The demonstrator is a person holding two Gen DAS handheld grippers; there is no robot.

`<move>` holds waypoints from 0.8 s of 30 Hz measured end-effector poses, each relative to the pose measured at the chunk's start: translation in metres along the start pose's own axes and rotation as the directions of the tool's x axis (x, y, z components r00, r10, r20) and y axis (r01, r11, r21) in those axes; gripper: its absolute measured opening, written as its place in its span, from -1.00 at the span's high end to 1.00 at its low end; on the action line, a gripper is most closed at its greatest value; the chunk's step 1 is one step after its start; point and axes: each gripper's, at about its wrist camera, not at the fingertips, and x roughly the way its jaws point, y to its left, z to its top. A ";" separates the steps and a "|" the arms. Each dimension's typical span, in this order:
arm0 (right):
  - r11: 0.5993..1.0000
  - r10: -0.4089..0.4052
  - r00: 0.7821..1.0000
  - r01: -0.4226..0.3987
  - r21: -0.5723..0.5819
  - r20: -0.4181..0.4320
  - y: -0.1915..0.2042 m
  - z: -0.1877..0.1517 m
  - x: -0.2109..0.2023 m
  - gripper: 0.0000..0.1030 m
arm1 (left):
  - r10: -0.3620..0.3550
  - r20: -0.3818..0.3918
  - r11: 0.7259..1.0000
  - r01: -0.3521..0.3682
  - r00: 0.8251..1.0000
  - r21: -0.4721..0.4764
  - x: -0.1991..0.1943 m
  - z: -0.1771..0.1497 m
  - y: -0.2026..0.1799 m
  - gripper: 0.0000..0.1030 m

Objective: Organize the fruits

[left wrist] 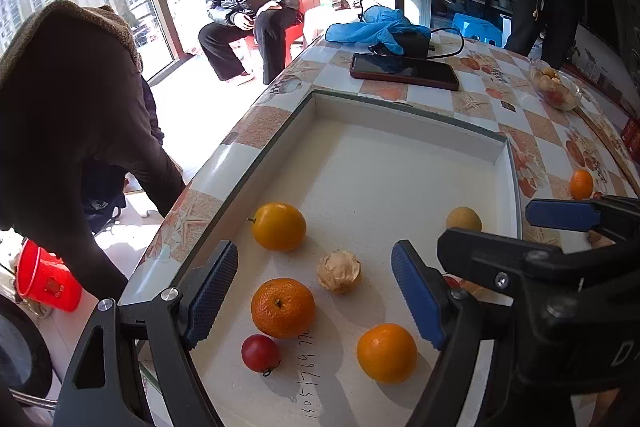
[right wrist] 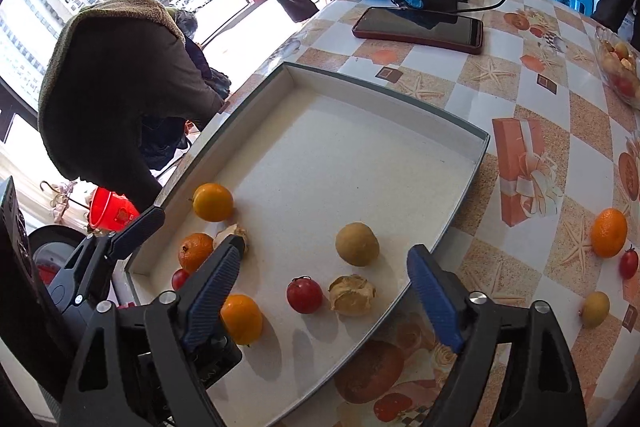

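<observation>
Here the bench [right wrist: 532, 99] carries a white tray [right wrist: 478, 163] already holding most fruit, while an orange [right wrist: 609, 233], a cherry tomato [right wrist: 628, 263] and a yellow fruit [right wrist: 595, 309] lie outside near the bench's edge; a nudge could roll them off. The left tool [left wrist: 316, 297] and right tool [right wrist: 326, 297] hang spread and empty.

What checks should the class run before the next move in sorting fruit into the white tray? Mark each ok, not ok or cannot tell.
1. Left claw open, nothing held: ok.
2. Right claw open, nothing held: ok.
3. White tray has bare floor left: ok.
4. All fruit in tray: not ok; orange, cherry tomato and yellow fruit lie on the tablecloth.
5. Phone clear of tray: ok.
</observation>
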 end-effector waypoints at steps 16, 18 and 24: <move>0.985 -0.135 0.987 0.125 0.117 0.083 -0.064 -0.023 -0.049 -0.99 | -0.024 0.019 0.999 0.023 1.000 0.049 -0.027 0.007 -0.036 -0.61; 0.977 -0.160 0.984 0.146 0.152 0.079 -0.081 -0.030 -0.054 -0.99 | -0.038 0.022 0.997 0.036 0.999 0.064 -0.032 0.008 -0.045 -0.61; 0.934 -0.273 0.961 0.253 0.251 0.047 -0.139 -0.060 -0.072 -0.99 | -0.106 0.027 0.987 0.102 0.994 0.124 -0.047 0.011 -0.078 -0.61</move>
